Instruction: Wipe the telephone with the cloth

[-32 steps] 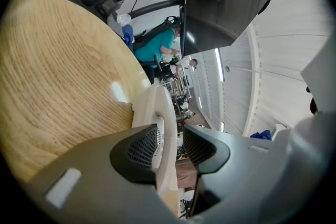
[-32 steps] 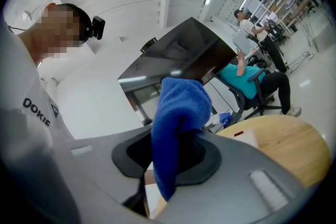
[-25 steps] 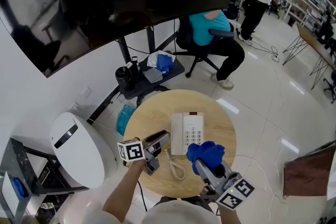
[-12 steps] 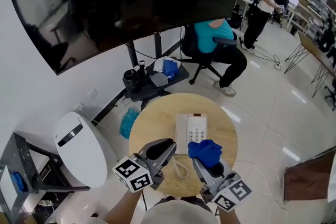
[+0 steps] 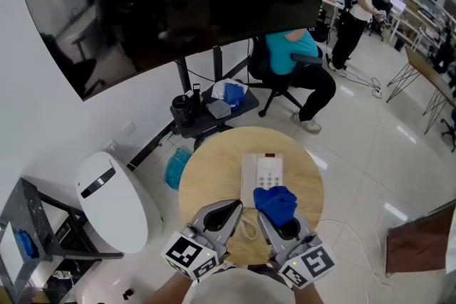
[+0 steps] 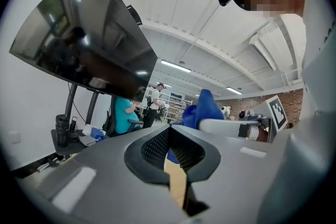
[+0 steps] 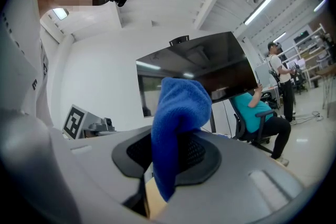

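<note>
From the head view, the white telephone (image 5: 261,173) lies on the round wooden worktop (image 5: 206,171), with its coiled cord (image 5: 248,226) at the near end. The left tongs (image 5: 235,205) and right tongs (image 5: 265,216) hang side by side above the near edge, and the blue cloth (image 5: 276,201) overlaps the telephone's near end. In the left gripper view the jaws have just closed, with nothing between them. In the right gripper view the jaws clamp the cloth, which is bunched up above them.

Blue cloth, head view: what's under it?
The white telephone's near end, on the round table; keypad shows beyond. The cloth, gripped by the right tool, hides the rest and any contact.
</note>
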`<state>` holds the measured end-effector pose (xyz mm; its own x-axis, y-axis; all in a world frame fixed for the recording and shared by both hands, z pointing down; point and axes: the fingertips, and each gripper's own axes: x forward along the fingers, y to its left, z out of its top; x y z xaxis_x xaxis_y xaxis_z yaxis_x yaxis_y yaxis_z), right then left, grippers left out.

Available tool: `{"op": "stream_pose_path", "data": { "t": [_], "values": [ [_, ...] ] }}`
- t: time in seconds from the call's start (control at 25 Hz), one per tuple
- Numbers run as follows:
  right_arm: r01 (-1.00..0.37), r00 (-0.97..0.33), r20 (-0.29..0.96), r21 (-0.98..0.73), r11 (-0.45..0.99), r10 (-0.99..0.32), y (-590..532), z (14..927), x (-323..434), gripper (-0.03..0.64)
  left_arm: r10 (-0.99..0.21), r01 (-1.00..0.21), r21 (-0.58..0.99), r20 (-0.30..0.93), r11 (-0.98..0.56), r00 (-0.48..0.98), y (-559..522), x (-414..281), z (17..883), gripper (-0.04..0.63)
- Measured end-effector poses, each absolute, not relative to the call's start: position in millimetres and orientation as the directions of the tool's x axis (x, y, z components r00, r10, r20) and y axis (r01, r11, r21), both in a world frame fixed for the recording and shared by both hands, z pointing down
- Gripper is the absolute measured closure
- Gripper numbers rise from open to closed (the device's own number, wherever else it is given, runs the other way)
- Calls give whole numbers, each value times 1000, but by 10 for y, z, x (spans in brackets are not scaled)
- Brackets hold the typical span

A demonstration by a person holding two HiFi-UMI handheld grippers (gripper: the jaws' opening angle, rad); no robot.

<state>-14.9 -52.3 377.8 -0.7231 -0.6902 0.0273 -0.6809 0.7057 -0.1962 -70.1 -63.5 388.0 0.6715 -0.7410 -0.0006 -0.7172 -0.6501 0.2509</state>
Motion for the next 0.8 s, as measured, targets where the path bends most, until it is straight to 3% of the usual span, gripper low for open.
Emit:
{"op": "stream_pose_path", "data": {
  "t": [0.8],
  "values": [
    [-723, -684, 41, -171, 669, -729, -527, 3834, -105, 528, -738, -731, 184, 38, -657, 673, -682, -591, 3905, 592]
  ]
}}
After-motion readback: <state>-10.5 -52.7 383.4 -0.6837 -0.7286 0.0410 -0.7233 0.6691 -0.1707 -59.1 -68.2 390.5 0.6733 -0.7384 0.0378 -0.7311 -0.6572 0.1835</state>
